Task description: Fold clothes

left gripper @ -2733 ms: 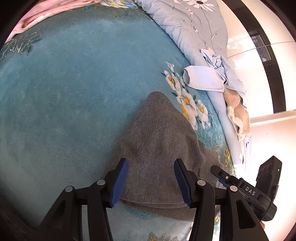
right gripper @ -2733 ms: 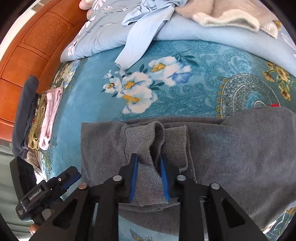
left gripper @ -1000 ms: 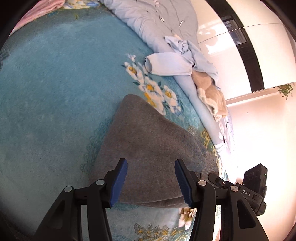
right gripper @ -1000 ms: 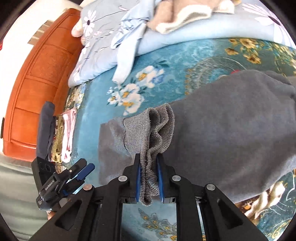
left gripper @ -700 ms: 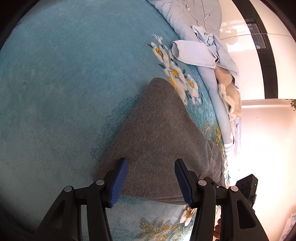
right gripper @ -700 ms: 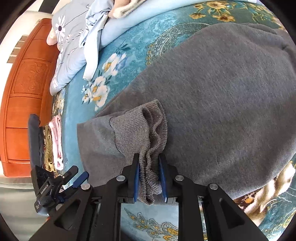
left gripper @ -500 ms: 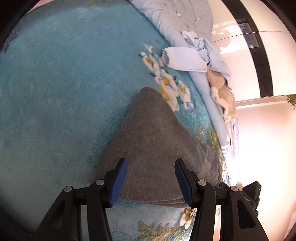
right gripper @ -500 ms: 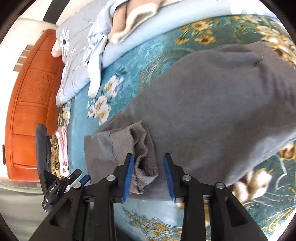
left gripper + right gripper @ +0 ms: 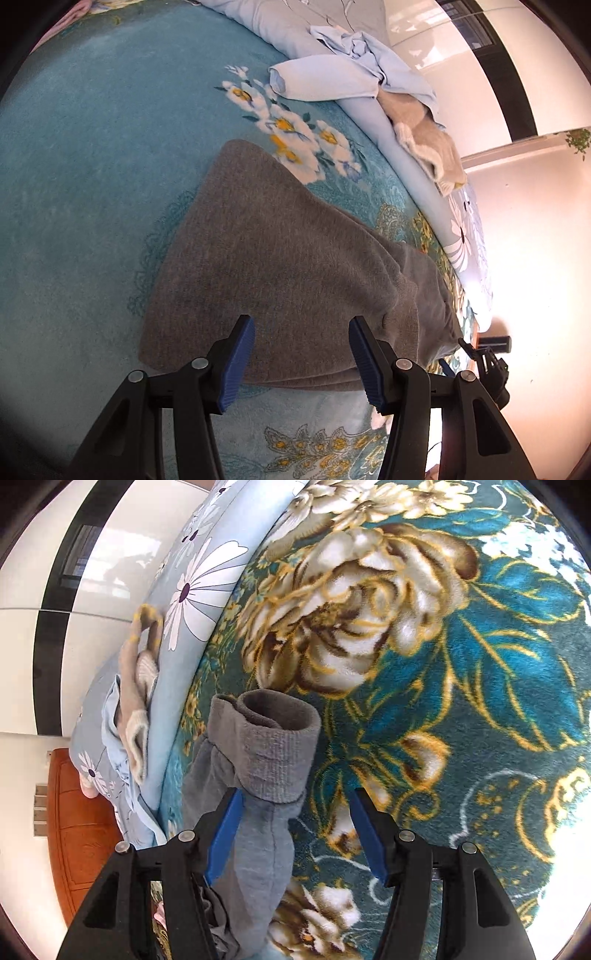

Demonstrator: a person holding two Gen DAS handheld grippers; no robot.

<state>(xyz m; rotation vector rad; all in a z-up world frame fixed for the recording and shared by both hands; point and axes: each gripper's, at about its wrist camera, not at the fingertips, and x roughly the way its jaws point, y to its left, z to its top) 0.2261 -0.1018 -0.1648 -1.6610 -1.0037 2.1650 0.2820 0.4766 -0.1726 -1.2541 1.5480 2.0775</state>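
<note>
A grey sweater (image 9: pixel 280 258) lies folded on the teal floral blanket (image 9: pixel 81 155). My left gripper (image 9: pixel 301 332) hovers open over the sweater's near edge, with nothing pinched between its blue pads. In the right wrist view a grey sleeve (image 9: pixel 262 856) runs up to a ribbed cuff (image 9: pixel 280 753) that curls open on the blanket. My right gripper (image 9: pixel 295 801) sits over that sleeve with its jaws opening. The sleeve lies beside the left pad (image 9: pixel 225 830) and neither pad presses on it. The right gripper (image 9: pixel 487 354) also shows at the sweater's far right end.
A crumpled light blue shirt (image 9: pixel 332 74) and a beige fluffy garment (image 9: pixel 424 136) rest on a pale blue flowered quilt (image 9: pixel 192 590) along the blanket's far side. An orange wooden headboard (image 9: pixel 81 830) stands beyond. A white wall lies past the quilt.
My right gripper let go of the ribbed cuff it was pinching, opened, rolled and swung across to the other sleeve's cuff. The left gripper stayed open over the sweater's edge.
</note>
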